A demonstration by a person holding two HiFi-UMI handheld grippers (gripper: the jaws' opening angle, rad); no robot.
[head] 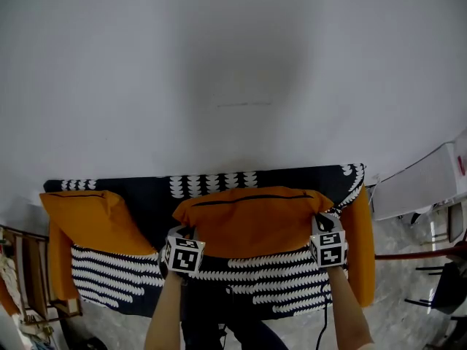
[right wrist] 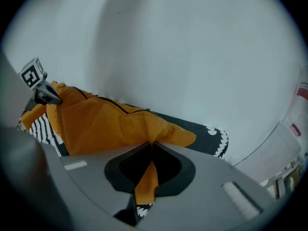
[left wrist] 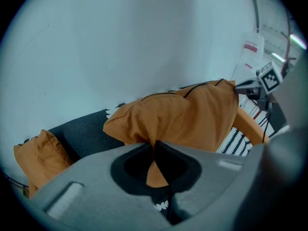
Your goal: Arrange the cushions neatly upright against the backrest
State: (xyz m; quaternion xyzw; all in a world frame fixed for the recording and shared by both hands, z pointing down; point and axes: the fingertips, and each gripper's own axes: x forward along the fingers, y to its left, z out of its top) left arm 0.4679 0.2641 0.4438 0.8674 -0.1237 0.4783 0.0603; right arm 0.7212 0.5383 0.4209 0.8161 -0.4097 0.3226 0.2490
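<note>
An orange cushion (head: 252, 221) with a black zipper along its top hangs in front of the sofa's dark backrest (head: 153, 195), held at its two lower corners. My left gripper (head: 184, 233) is shut on its left corner, with orange fabric (left wrist: 155, 170) pinched between the jaws. My right gripper (head: 326, 228) is shut on the right corner, the fabric (right wrist: 147, 179) caught in the jaws. A second orange cushion (head: 91, 221) leans at the sofa's left end. Another orange piece (head: 361, 243) stands at the right end.
The sofa wears a black cover with white leaf rows (head: 109, 275). A plain white wall (head: 233, 71) rises behind it. A white appliance (head: 427, 181) stands to the right, wooden furniture (head: 22, 268) to the left, and dark chair frames (head: 438, 283) at the right.
</note>
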